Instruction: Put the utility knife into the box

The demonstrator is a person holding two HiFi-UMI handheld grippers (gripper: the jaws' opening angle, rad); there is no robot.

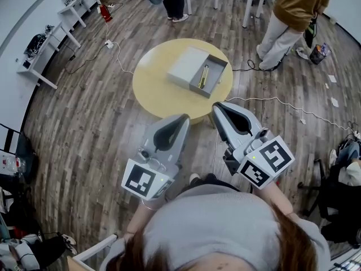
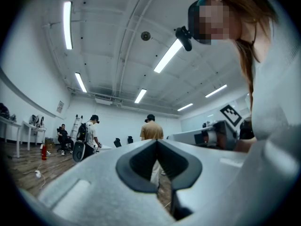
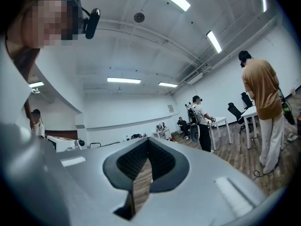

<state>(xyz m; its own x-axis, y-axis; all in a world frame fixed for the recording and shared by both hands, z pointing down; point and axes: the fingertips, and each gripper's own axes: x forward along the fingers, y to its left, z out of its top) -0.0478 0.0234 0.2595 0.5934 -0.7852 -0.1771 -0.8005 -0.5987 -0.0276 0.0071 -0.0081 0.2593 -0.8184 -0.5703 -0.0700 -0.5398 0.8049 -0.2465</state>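
The utility knife lies in the open box on the round table, far ahead. The left gripper and right gripper are both closed and empty. They are held side by side near the body, pointing at the table, with checkered marker cubes nearest the person.

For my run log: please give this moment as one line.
knife: in box | box: open, on table | left gripper: shut, empty | right gripper: shut, empty
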